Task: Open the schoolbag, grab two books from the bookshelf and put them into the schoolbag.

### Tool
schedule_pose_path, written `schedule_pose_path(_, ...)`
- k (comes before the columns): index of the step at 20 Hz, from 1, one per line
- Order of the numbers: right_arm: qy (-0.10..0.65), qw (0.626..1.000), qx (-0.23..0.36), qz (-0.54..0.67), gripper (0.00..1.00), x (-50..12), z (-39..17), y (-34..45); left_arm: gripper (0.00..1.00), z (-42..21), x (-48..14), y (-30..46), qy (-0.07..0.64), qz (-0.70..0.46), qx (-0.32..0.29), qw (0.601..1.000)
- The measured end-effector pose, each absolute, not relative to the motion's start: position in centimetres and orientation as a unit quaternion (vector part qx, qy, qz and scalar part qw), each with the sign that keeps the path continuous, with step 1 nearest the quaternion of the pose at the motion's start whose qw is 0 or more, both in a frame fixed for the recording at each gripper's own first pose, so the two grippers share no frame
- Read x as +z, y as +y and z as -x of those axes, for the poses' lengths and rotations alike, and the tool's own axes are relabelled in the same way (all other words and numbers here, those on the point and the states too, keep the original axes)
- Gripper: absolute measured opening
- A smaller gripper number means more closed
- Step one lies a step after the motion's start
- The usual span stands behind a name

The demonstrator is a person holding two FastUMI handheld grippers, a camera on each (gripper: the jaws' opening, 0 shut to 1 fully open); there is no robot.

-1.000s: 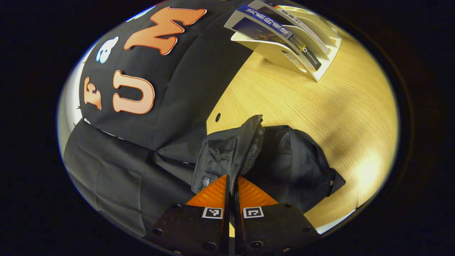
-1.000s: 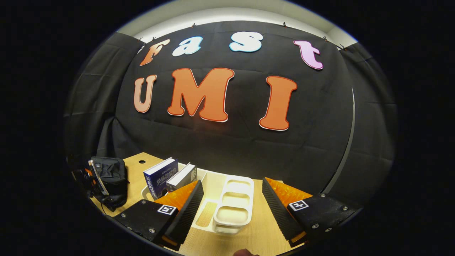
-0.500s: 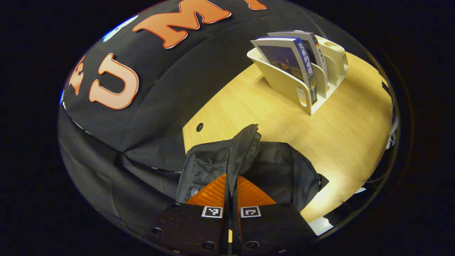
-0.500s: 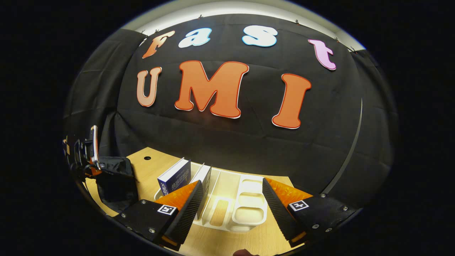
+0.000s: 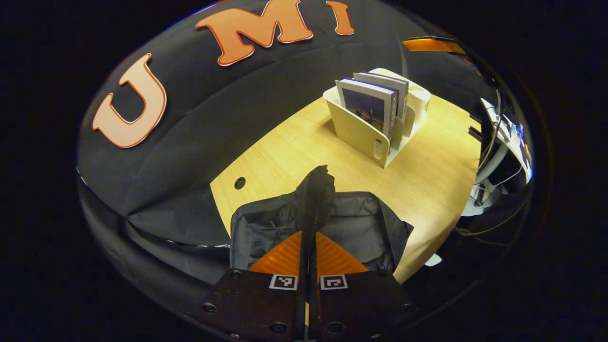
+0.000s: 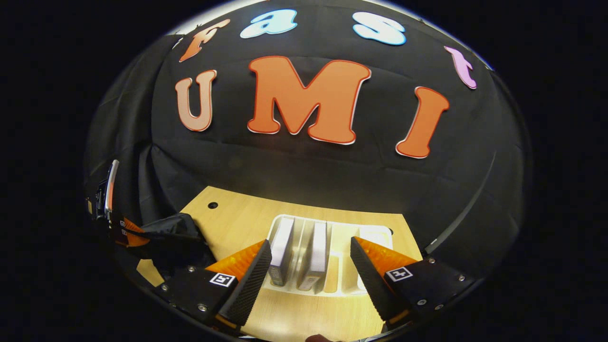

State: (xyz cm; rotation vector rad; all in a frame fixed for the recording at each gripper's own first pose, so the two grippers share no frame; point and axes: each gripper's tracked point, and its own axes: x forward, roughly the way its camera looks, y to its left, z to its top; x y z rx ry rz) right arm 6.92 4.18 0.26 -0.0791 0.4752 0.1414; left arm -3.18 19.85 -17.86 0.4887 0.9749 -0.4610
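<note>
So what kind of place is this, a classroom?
More likely a staged recording booth: black cloth wall, one wooden table with a white bookshelf, and a schoolbag pinched in the left tongs.

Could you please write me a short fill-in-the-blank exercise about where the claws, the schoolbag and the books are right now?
1. The left claw is shut on the flap of the black ____.
2. The white bookshelf holds ____ books.
3. The right claw hangs above the bookshelf with its jaws ____.
4. The bookshelf stands on a ____ table.

Missing words: schoolbag; two; open; wooden
</note>
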Motion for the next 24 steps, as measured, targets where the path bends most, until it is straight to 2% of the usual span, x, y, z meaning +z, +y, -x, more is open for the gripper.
schedule_pose_path(3,0.275,0.955,0.097,0.049,0.99,1.0,-8.1,7.0,0.03,2.5,-16.5,20.8,0.464,-0.210,-0.229,0.829)
schedule_pose_path(7,0.326,0.933,0.151,0.037,0.99,0.7,-9.5,10.7,0.03,2.7,-15.8,21.3,0.468,-0.188,-0.208,0.838)
schedule_pose_path(12,0.422,0.890,0.167,0.044,0.99,-3.5,-12.6,11.0,0.03,2.1,-15.4,21.3,0.472,-0.185,-0.178,0.843)
schedule_pose_path(17,0.522,0.840,0.144,0.020,0.98,-10.9,-15.9,10.0,0.03,2.1,-16.0,20.2,0.486,-0.171,-0.156,0.843)
schedule_pose_path(21,0.577,0.806,0.131,0.014,0.88,-14.6,-17.0,10.4,0.04,2.0,-16.3,20.0,0.495,-0.160,-0.132,0.844)
schedule_pose_path(22,0.585,0.801,0.126,0.014,0.79,-15.3,-17.2,10.5,0.04,2.2,-16.5,19.8,0.497,-0.154,-0.129,0.844)
schedule_pose_path(24,0.602,0.789,0.120,0.014,0.68,-16.7,-17.0,10.8,0.04,2.5,-16.7,19.7,0.500,-0.145,-0.125,0.844)
